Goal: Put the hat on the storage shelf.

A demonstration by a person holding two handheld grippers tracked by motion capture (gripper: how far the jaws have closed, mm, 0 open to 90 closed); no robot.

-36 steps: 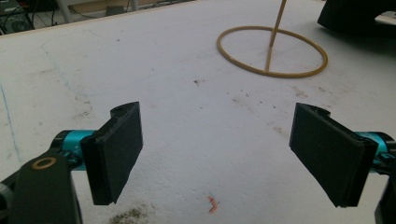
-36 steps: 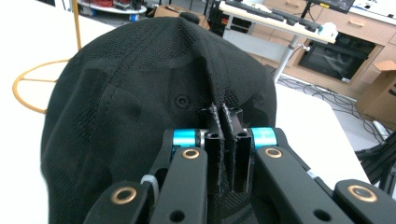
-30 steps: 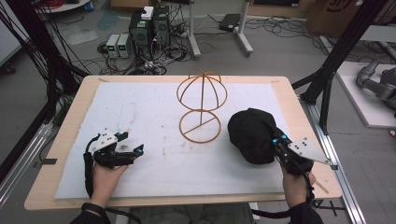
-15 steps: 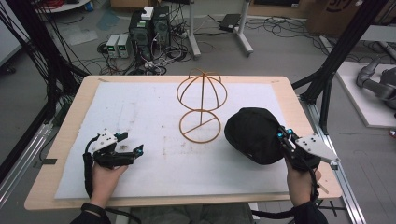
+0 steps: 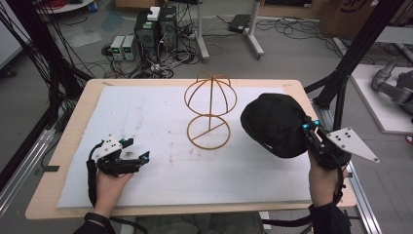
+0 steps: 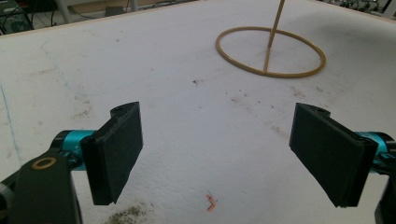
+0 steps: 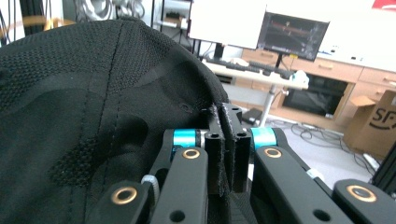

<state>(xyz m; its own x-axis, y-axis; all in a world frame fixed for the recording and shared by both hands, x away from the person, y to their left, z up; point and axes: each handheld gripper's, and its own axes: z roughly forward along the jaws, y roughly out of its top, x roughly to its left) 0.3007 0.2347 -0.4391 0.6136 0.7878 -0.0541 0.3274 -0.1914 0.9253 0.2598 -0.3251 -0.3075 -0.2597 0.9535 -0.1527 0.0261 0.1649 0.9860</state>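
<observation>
A black cap [image 5: 275, 124] hangs in the air over the table's right side, and my right gripper [image 5: 308, 127] is shut on its edge. In the right gripper view the jaws pinch the cap's fabric [image 7: 93, 116] at the gripper [image 7: 228, 140]. A wooden wire hat stand [image 5: 210, 107] rises from the middle of the white mat, just left of the cap. Its ring base [image 6: 271, 51] lies ahead in the left gripper view. My left gripper [image 5: 139, 151] rests on the mat at the front left, open and holding nothing [image 6: 215, 158].
The white mat [image 5: 146, 112] covers a wooden table [image 5: 68, 141]. Computer boxes and cables [image 5: 156, 29] crowd the floor behind it. Black frame posts [image 5: 355, 53] stand at the right, and a metal rail [image 5: 24, 156] runs along the left edge.
My right gripper has risen with the black cap, lifting it off the mat and tilting it toward the stand. The left hand has stayed still.
</observation>
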